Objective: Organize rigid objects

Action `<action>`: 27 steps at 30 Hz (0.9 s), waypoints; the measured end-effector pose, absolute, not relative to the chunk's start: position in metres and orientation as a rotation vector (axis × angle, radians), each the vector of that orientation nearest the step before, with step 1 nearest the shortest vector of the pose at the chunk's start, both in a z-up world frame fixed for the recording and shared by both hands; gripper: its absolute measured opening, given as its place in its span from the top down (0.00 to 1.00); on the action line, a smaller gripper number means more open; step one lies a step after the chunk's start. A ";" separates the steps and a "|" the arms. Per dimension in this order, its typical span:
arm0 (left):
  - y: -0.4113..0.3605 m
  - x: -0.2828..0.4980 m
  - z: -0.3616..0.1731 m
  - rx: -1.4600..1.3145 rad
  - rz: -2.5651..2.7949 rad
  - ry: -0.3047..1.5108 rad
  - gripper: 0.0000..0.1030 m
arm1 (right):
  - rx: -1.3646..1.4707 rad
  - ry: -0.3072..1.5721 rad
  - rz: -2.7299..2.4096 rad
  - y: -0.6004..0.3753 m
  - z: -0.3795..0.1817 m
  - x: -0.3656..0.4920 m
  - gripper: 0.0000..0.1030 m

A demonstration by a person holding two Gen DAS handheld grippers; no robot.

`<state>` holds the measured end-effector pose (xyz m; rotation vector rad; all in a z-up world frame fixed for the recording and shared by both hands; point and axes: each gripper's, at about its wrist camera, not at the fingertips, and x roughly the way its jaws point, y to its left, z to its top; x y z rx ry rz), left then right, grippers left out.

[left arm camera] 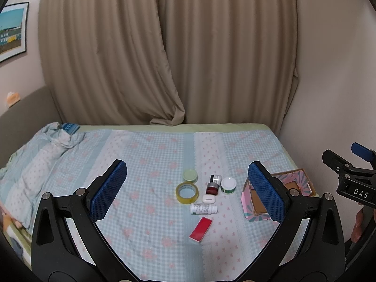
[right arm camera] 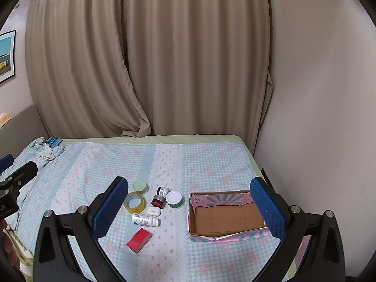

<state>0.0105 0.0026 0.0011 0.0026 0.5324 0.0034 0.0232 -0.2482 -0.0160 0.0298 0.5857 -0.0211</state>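
Observation:
Small items lie clustered on the checked bedspread [left arm camera: 152,164]: a tape roll [left arm camera: 186,193] [right arm camera: 134,202], a green lid [left arm camera: 190,175] [right arm camera: 140,186], a white-capped green jar [left arm camera: 228,185] [right arm camera: 174,199], a dark red jar [left arm camera: 212,188] [right arm camera: 158,200], a dark bottle [left arm camera: 215,178] [right arm camera: 163,191], a white earbud case [left arm camera: 209,198] [right arm camera: 154,210], a white pill bottle [left arm camera: 203,209] [right arm camera: 145,219] on its side, and a red box [left arm camera: 201,230] [right arm camera: 138,236]. An open pink cardboard box [left arm camera: 258,208] [right arm camera: 225,213] stands to their right. My left gripper [left arm camera: 188,195] and right gripper [right arm camera: 189,209] are open, empty, held above the bed.
Beige curtains [left arm camera: 164,58] hang behind the bed. A white wall [right arm camera: 317,117] borders the right side. A bunched duvet [left arm camera: 40,155] lies at the left. The right gripper's body [left arm camera: 352,183] shows at the far right of the left wrist view.

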 end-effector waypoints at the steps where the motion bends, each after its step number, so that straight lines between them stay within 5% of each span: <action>1: 0.003 0.011 0.001 0.002 0.003 0.532 0.01 | 0.030 0.587 -0.020 -0.248 -0.016 0.024 0.00; 27: -0.006 0.011 -0.001 0.010 0.002 0.528 0.01 | 0.037 0.588 -0.021 -0.248 -0.015 0.022 0.00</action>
